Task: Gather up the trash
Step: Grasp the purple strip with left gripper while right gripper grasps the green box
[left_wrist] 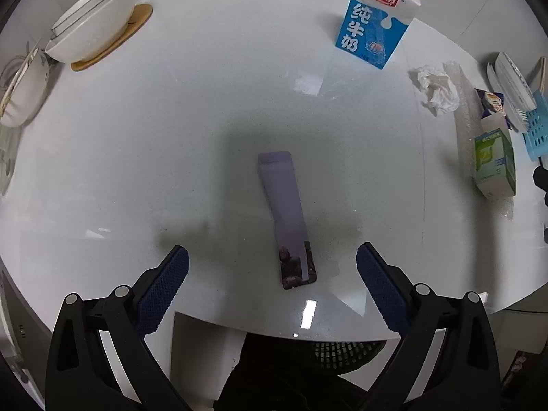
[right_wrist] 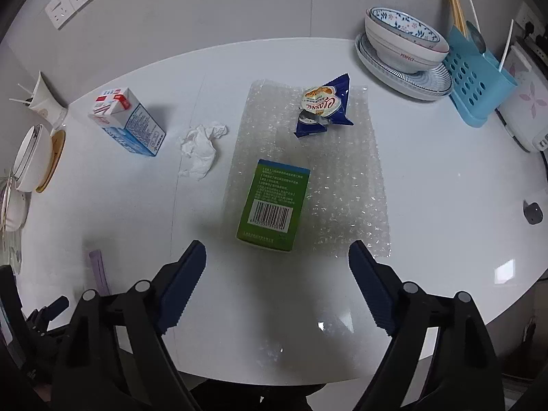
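The table [right_wrist: 428,178] is smooth, glossy white, throwing back the ceiling lights. Ahead of the right hand-held gripper [right_wrist: 277,260] lie a printed cardboard box [right_wrist: 274,205] on clear, shiny bubble wrap [right_wrist: 346,185], a glossy foil snack wrapper [right_wrist: 325,109] and crumpled matt tissue [right_wrist: 200,149]. The gripper's pads [right_wrist: 371,287] are ribbed blue plastic.

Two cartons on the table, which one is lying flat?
The green box, lying barcode-up on the bubble wrap. The blue-and-white milk carton stands upright on the bare table.
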`<state>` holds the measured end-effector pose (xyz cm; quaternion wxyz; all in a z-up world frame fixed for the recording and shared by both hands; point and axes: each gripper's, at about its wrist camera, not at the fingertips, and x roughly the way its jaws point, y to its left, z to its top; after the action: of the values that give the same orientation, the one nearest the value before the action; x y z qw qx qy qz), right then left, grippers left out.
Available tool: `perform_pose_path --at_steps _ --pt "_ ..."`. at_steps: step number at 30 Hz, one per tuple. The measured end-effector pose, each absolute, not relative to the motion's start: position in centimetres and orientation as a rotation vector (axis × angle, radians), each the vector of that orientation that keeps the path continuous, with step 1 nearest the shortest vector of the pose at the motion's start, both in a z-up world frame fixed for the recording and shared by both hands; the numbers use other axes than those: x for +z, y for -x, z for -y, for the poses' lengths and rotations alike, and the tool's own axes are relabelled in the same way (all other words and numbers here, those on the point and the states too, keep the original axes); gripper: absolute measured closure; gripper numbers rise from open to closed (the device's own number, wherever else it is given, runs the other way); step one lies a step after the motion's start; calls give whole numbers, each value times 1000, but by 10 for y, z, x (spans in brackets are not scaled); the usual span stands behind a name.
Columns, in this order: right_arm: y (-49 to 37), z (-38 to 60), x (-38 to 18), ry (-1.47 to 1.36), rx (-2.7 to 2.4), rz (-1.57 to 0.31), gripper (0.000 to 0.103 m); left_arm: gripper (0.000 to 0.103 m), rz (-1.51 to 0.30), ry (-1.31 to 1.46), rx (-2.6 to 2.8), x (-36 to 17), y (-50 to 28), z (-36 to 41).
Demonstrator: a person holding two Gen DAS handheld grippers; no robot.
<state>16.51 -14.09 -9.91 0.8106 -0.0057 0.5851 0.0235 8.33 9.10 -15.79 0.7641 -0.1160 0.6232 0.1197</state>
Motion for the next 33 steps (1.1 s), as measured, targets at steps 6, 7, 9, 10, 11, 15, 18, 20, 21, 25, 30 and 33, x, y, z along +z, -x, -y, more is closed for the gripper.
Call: perform_pose_path --at_steps 6,7,9,10,11,15,18,20,21,25,30,33 --pt "-195 144 -121 -26 8 -1319 29 9 -1402 259 277 -178 -97 -97" --pt "-199 144 -124 -33 2 -1330 30 10 -1409 262 278 -180 -98 -97" --pt "-205 145 -131 -49 -4 -1353 31 11 -1416 266 272 -183 -101 -98" --pt "-208 145 -134 -55 -5 -1362 32 13 -1419 265 271 -184 -100 -99" --pt "-210 145 -137 -62 -6 -1369 33 16 -1424 273 272 -185 -100 -99" --pt "-219 144 -145 -68 -26 -1390 36 23 -1436 264 288 -192 -101 -101" --pt "-222 143 -152 -72 -40 -1414 40 30 -1437 262 297 -191 -101 -101" --pt "-223 141 -156 -73 -52 -1426 42 46 -1444 267 300 -189 -103 -100" --pt "-225 140 -158 -71 -55 -1433 44 50 -1451 268 299 -188 -103 -99" --pt "-226 135 -164 -68 -72 -1453 51 85 -1479 262 291 -185 -109 -95" --pt "-225 131 -170 -78 -93 -1468 58 91 -1452 263 253 -181 -111 -98" --pt "-223 131 -167 -84 -98 -1449 59 92 -1422 270 232 -170 -109 -95"
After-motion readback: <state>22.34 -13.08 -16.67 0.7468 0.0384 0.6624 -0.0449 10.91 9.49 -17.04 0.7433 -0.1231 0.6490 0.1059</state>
